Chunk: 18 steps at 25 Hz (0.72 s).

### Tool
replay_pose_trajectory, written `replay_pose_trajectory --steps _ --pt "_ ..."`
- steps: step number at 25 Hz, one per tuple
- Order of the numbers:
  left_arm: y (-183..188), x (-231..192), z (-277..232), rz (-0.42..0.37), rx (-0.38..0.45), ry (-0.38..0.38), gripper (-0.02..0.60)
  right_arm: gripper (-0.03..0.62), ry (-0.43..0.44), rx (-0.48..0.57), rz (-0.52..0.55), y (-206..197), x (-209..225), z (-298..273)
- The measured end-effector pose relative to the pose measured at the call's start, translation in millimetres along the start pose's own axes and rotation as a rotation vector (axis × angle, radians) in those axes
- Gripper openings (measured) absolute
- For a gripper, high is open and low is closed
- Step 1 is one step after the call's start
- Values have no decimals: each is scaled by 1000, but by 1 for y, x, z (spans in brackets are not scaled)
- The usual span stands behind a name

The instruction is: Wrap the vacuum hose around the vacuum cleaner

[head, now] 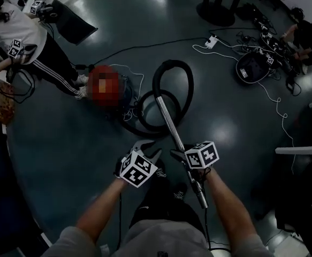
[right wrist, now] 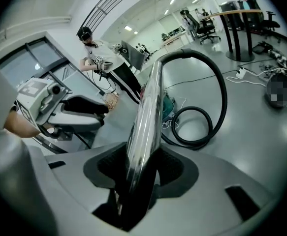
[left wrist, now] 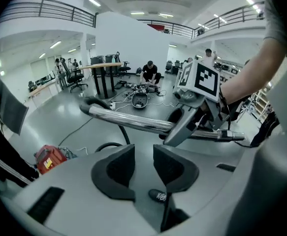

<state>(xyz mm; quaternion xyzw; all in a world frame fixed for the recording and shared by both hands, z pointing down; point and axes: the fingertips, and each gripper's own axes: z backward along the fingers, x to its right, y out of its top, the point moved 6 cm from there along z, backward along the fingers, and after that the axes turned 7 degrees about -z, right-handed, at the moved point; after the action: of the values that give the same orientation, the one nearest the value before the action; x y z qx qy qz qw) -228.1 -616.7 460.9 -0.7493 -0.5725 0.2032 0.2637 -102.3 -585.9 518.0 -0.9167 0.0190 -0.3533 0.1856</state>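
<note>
The vacuum cleaner (head: 124, 88) sits on the dark floor ahead of me, its top hidden by a blurred patch. Its black hose (head: 189, 84) lies in loose loops to the right of it and runs into a chrome wand (head: 169, 119). My right gripper (head: 180, 153) is shut on the wand's lower part; in the right gripper view the wand (right wrist: 145, 112) passes straight between the pads, with the hose (right wrist: 222, 92) arching beyond. My left gripper (head: 147, 150) hovers just left of the wand. Its jaws (left wrist: 143, 156) stand narrowly apart with nothing between them, and the wand (left wrist: 133, 122) crosses ahead.
A person (head: 32, 42) holding grippers stands at the upper left near the vacuum. A white power strip (head: 212, 40) with cables, a round black device (head: 252, 68) and a table base (head: 217, 12) are at the back right. A white rail (head: 300, 150) is at the right.
</note>
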Motion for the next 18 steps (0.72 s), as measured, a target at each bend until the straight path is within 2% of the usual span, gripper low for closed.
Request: replay_pose_trajectory --steps 5,11,15,18 --pt "15 -48 -32 -174 -23 38 126 176 19 -34 31 22 22 -21" --pt "28 -79 -82 -340 -70 -5 137 178 1 -118 98 34 57 -33" --pt "49 -80 -126 -415 -99 -47 260 178 19 -193 172 38 92 -30" --pt "63 -69 -163 -443 -129 -91 309 178 47 -248 237 36 123 -25"
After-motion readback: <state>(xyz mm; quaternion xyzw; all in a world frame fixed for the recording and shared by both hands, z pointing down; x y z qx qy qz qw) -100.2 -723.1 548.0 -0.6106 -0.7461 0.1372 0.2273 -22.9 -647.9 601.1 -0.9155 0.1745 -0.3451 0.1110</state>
